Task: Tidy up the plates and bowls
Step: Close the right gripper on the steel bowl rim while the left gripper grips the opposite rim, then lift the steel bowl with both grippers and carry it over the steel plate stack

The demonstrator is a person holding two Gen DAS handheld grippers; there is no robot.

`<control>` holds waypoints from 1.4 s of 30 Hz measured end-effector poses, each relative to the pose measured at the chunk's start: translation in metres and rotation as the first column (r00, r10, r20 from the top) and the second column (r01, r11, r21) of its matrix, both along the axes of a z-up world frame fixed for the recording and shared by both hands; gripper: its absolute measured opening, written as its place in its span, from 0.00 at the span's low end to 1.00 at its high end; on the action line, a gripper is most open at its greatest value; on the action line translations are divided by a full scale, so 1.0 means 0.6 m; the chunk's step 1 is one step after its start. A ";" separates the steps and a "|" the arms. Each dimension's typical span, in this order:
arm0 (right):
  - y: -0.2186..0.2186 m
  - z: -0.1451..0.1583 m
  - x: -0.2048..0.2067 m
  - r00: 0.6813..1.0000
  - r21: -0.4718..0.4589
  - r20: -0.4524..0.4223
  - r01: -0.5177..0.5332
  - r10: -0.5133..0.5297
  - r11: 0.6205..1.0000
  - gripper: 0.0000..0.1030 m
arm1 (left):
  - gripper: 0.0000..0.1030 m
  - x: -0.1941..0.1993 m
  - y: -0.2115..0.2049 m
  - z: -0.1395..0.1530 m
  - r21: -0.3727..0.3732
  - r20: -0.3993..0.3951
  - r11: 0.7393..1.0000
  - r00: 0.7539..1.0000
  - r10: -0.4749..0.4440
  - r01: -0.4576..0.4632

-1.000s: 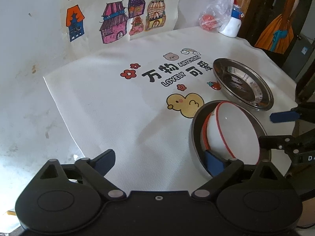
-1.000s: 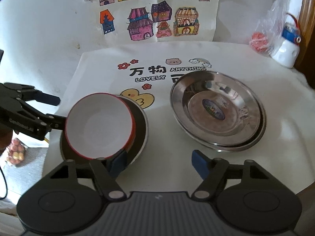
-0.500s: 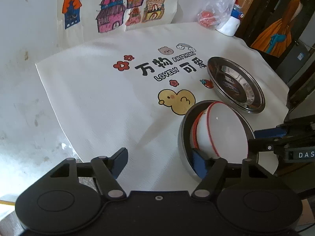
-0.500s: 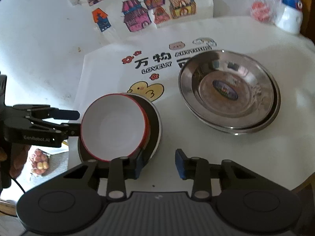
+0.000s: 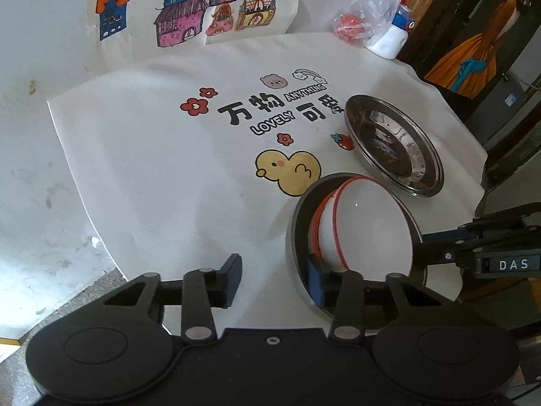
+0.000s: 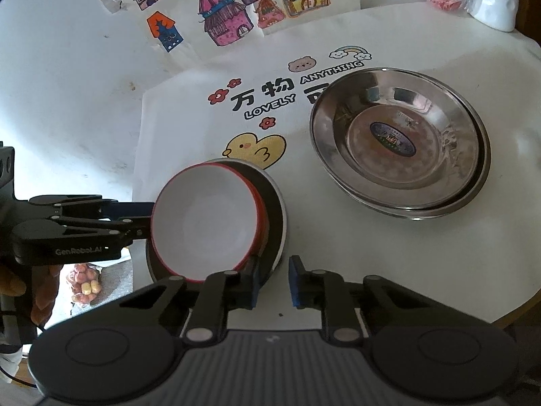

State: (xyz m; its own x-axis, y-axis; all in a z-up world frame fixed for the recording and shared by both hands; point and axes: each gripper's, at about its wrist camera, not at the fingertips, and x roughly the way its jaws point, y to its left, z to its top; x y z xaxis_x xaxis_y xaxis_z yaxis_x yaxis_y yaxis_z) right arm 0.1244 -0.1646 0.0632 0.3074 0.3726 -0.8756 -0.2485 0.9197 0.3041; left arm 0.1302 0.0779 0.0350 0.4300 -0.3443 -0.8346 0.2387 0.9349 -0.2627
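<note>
A white bowl with a red rim (image 5: 368, 223) (image 6: 206, 223) sits tilted inside a dark bowl (image 5: 297, 223) (image 6: 275, 216) near the table's front edge. My left gripper (image 5: 274, 282) is open: its right pad is inside the dark bowl, its left pad well outside the rim. My right gripper (image 6: 274, 282) stands at the opposite side with only a narrow gap. Its left pad is against the dark bowl's edge, and white cloth shows between the pads. Two stacked steel plates (image 5: 392, 145) (image 6: 399, 142) lie further right.
A printed white cloth (image 5: 169, 155) covers the round table, whose edge lies close behind both grippers. At the back stand a plastic bag with something red (image 5: 351, 27) and a white bottle (image 6: 497, 3). A hand (image 6: 13, 284) holds the left gripper.
Both grippers have narrowed their jaws, the right one much more. Both have drawn in to the rim of the dark bowl. The bowls and plates have stayed in place.
</note>
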 end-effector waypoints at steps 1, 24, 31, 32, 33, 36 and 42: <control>0.000 0.000 0.001 1.000 0.001 -0.004 0.000 0.000 1.000 0.17 | 0.35 0.000 -0.001 0.000 -0.003 -0.001 1.000 1.000 0.000 0.000; 0.014 -0.011 0.007 1.000 -0.018 -0.024 0.003 -0.004 1.000 0.19 | 0.06 0.005 -0.035 -0.001 0.058 0.063 0.998 0.998 -0.016 0.013; 0.002 -0.016 0.004 1.000 0.020 -0.018 0.005 -0.005 1.000 0.21 | 0.05 0.003 -0.041 -0.003 0.080 0.087 0.997 0.996 -0.011 0.004; 0.002 -0.018 0.005 1.000 0.023 -0.026 0.011 -0.011 1.000 0.22 | 0.05 0.003 -0.042 -0.003 0.087 0.090 0.996 0.996 -0.012 0.004; 0.005 -0.019 0.006 0.999 0.018 -0.030 0.011 -0.010 1.000 0.22 | 0.05 0.003 -0.043 -0.003 0.090 0.092 0.996 0.996 -0.011 0.003; 0.018 -0.022 0.009 0.999 -0.015 -0.041 0.008 -0.009 1.000 0.24 | 0.05 0.003 -0.046 -0.003 0.101 0.098 0.995 0.995 -0.014 0.004; 0.028 -0.035 0.011 0.999 -0.024 -0.036 0.014 -0.015 1.000 0.22 | 0.05 0.003 -0.044 -0.003 0.097 0.106 0.995 0.994 -0.014 0.003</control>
